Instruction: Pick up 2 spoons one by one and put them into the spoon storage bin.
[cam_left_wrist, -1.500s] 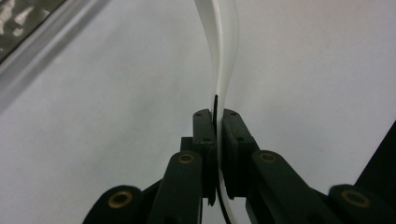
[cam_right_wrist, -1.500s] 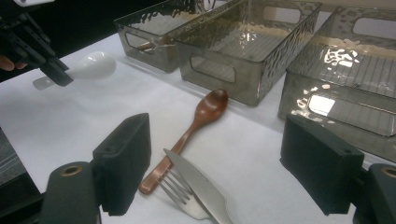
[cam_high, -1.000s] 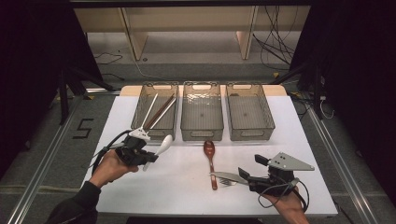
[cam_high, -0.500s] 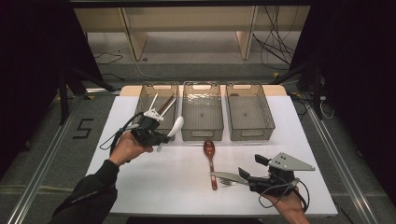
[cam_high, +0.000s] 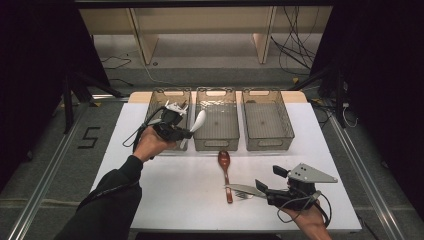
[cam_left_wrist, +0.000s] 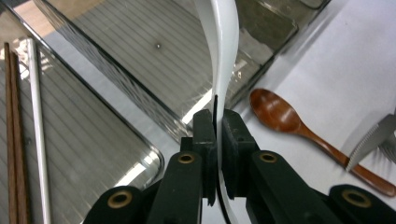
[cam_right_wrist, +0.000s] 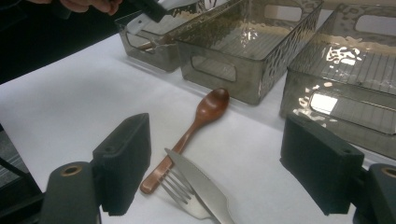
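Our left gripper, its fingers clamped on the white spoon whose handle end they hide, hovers over the left and middle bins, while our right gripper rests wide open on the surface.

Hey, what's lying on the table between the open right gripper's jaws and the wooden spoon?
A knife across a fork, just ahead of the right gripper, beside the wooden spoon; seen in the right gripper view.

White spoon; reddish-brown wooden spoon; silver knife with serrated edge and silver fork; smoky translucent bins with ribbed floors; white table; black grippers.
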